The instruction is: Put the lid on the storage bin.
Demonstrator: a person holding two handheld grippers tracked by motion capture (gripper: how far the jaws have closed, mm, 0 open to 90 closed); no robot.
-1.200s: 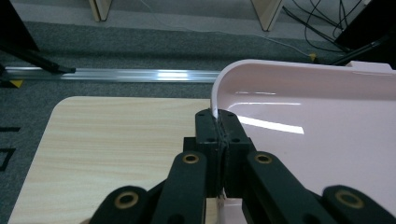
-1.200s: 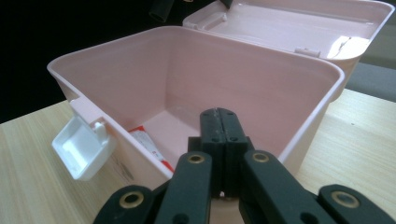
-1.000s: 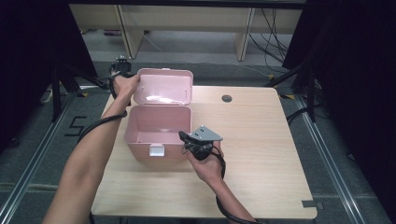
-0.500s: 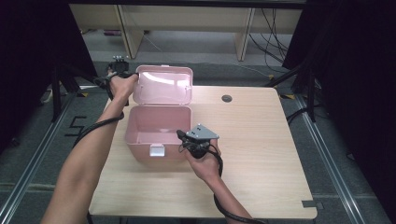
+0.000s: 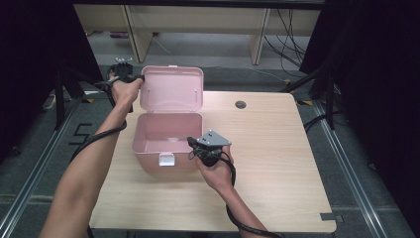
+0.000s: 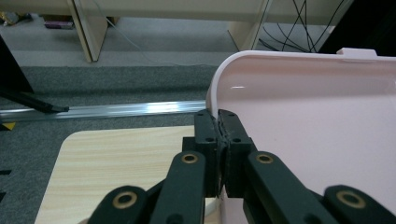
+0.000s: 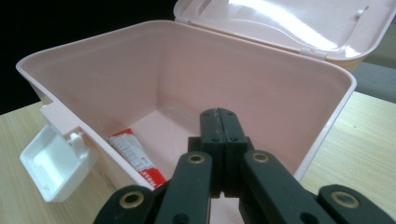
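From the high view, you work at a pale wood-grain worktop [image 5: 277,163] with rounded corners and a small dark round hole near its far edge. On its left half stands a pink plastic box [image 5: 166,144], smooth and glossy, rectangular with softened corners, its hinged lid [image 5: 172,89] swung up and standing nearly upright behind the open body. A white latch flap [image 5: 166,159] hangs at the middle of the front wall. Your left tongs [image 5: 132,79] meet the lid's left edge at the top; your right tongs [image 5: 194,145] sit at the box's front right corner, with the grey three-cornered plate on top.

In the left gripper view, your left tongs [image 6: 218,122] are closed down to a thin slit, pinching the lid's [image 6: 308,121] rounded rim between the black jaw tips. The lid's inner face is shiny, plain pink. Beyond it lie the worktop corner [image 6: 121,158], grey carpet and a metal rail.

In the right gripper view, your right tongs [image 7: 218,116] are pressed fully together, with nothing between them, their tips over the box's near rim, pointing into the cavity. Inside the box [image 7: 261,79], on the floor against the front wall, lies a red-and-white tube [image 7: 135,156] with small print. The white latch flap [image 7: 53,163] hangs open outside, a shallow moulded tray shape.
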